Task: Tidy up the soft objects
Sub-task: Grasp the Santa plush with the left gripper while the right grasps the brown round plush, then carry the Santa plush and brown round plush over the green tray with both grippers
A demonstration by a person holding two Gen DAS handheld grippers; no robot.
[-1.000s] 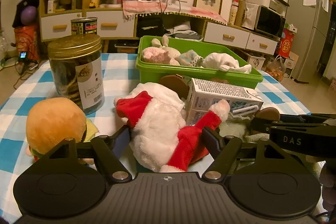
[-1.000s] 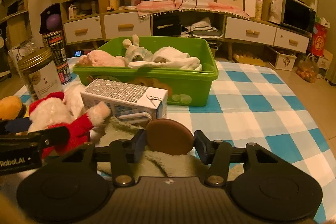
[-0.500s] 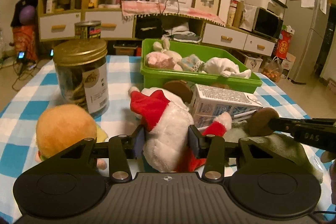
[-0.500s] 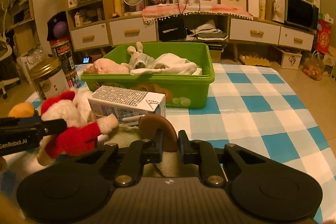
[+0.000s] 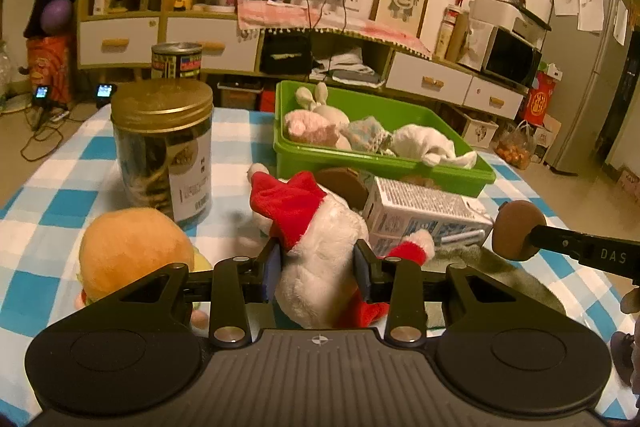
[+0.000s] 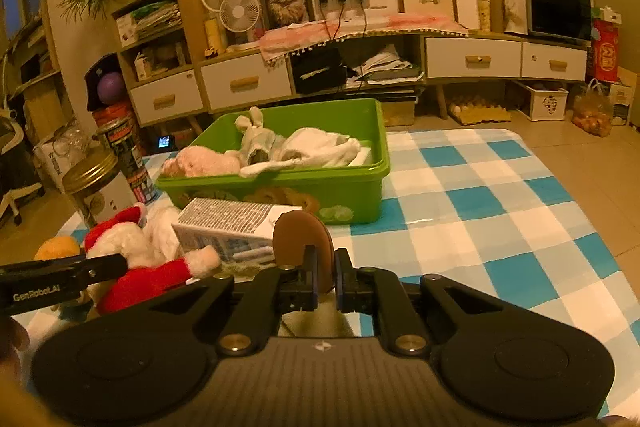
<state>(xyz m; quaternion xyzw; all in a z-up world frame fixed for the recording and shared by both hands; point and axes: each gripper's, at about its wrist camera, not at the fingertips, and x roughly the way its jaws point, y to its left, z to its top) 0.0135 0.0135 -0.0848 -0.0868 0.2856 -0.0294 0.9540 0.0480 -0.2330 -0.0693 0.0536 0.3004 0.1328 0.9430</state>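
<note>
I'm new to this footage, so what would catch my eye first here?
The red and white Santa plush, squeezed between the left gripper jaws at the table's near edge. Next, the green bin of soft toys behind it, and the brown disc-shaped plush ear pinched in the right gripper.

A blue-and-white checked cloth covers the tabletop (image 6: 500,211). The bin (image 6: 340,195) is bright green, with pale round motifs on its front; inside lie a pink plush (image 6: 200,163) and a white cloth (image 6: 320,147). The Santa toy (image 5: 320,239) is red and white. Beside it sit an orange plush burger (image 5: 132,251), a gold-lidded jar (image 5: 162,147) with a white label, and a white carton (image 5: 420,211) with dark print. Both grippers are black; the right one (image 6: 326,277) holds a brown disc (image 6: 300,237).
</note>
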